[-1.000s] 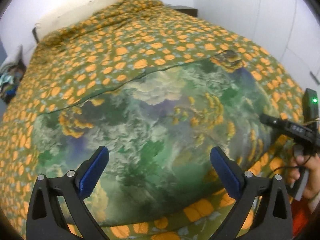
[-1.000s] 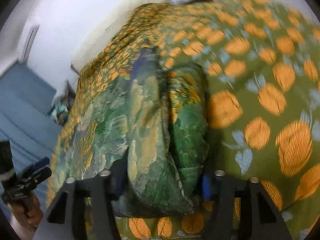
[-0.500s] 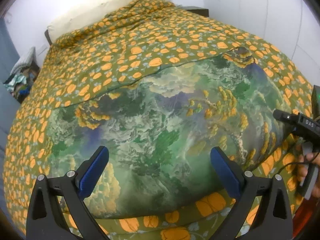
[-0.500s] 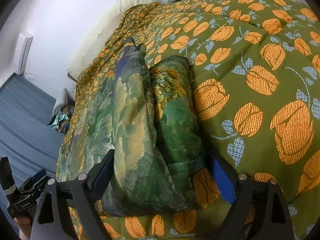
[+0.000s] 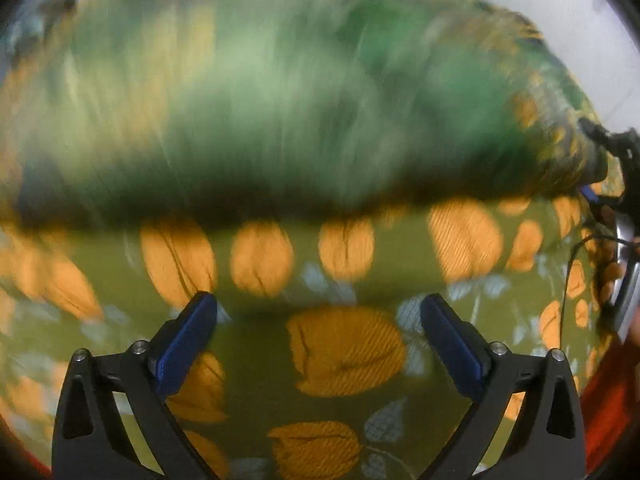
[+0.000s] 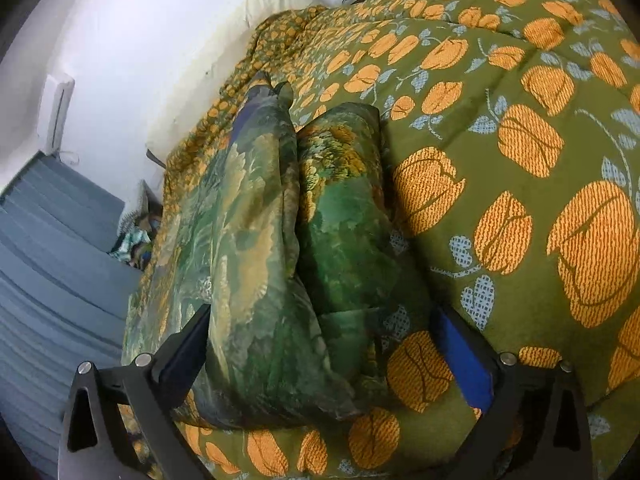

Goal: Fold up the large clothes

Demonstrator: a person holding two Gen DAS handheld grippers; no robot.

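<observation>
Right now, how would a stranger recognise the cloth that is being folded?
Find the bed's olive bedspread printed with orange tulips. On it, between the right gripper fingers, lies the garment, doubled into thick layers. Its marbled green-and-cream print, without tulips, sets it apart.

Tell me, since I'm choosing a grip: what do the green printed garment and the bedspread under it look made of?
Green printed garment: thin, smooth, slightly shiny fabric, possibly satin or polyester, judging by its soft sheen and limp folds. Bedspread: thicker matte woven cloth; the orange flowers show a coarse ribbed weave. The fibre cannot be told for either.
</observation>
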